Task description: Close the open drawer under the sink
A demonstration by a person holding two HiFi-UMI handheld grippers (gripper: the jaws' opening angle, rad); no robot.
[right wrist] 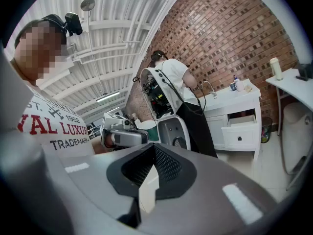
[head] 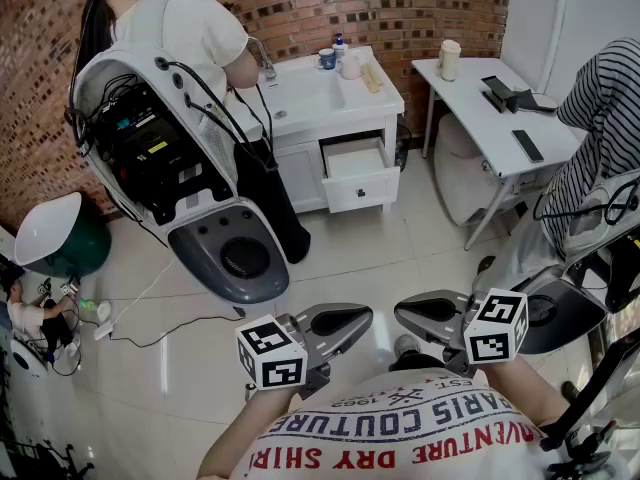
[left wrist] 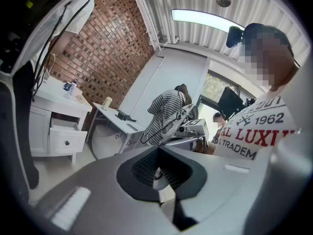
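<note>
The white sink cabinet [head: 300,163] stands against the brick wall, and its upper right drawer [head: 358,176] is pulled out, with a dark knob on its front. The drawer also shows far off in the left gripper view [left wrist: 63,138] and in the right gripper view [right wrist: 239,133]. Both grippers are held close to my chest, several floor tiles short of the cabinet, tips facing each other. My left gripper [head: 365,316] [left wrist: 159,173] is shut and holds nothing. My right gripper [head: 400,313] [right wrist: 146,180] is likewise shut and holds nothing.
A person in a white top [head: 190,28] stands at the sink's left side. A big white pod-shaped machine [head: 170,168] fills the floor at left. A white table [head: 500,118] and a person in a striped shirt [head: 595,118] are at right. Cables [head: 150,318] lie on the tiles.
</note>
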